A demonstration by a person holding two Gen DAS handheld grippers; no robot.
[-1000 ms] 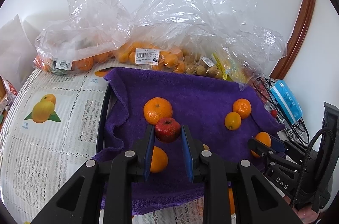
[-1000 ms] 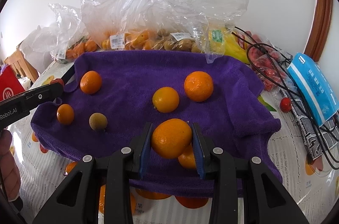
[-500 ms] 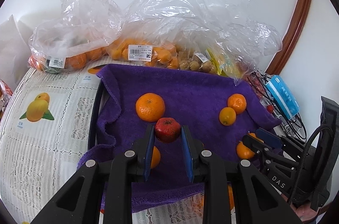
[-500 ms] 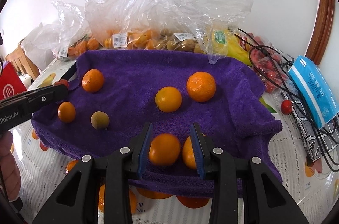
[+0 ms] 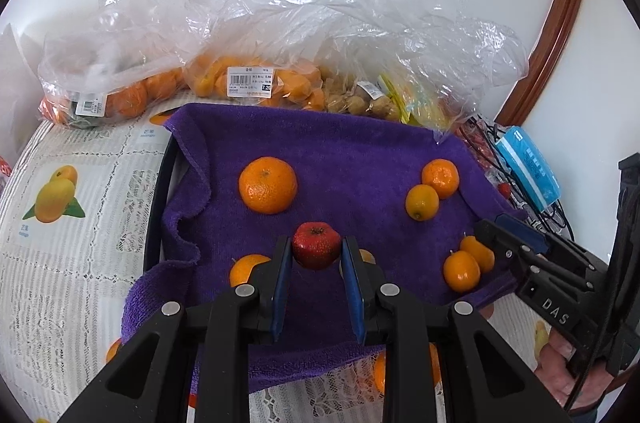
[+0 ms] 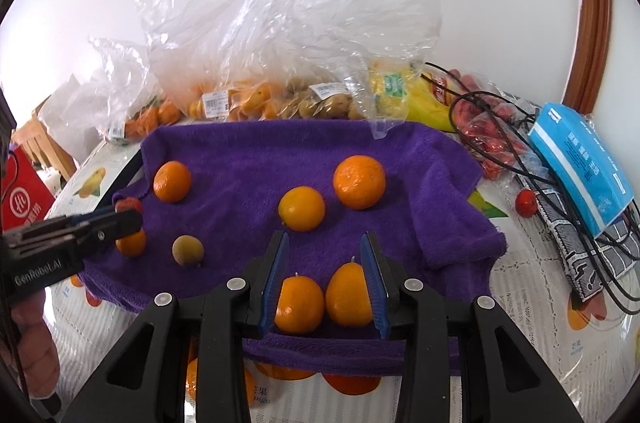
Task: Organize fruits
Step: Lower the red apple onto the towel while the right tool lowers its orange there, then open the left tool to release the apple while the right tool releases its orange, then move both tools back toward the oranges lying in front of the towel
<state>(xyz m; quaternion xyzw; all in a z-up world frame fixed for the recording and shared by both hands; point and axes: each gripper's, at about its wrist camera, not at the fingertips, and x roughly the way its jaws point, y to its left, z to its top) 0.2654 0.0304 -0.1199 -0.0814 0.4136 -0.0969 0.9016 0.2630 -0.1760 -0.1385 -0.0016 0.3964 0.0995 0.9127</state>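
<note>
Orange fruit (image 6: 299, 304) out of the now-parted right gripper (image 6: 325, 285), apparently resting on purple towel (image 6: 360, 143).

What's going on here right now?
A person is sorting fruit on a purple towel with two hand-held tools. The left tool is shut on a small red fruit above the towel. The right tool is open, with two small oranges lying side by side between its fingers.
</note>
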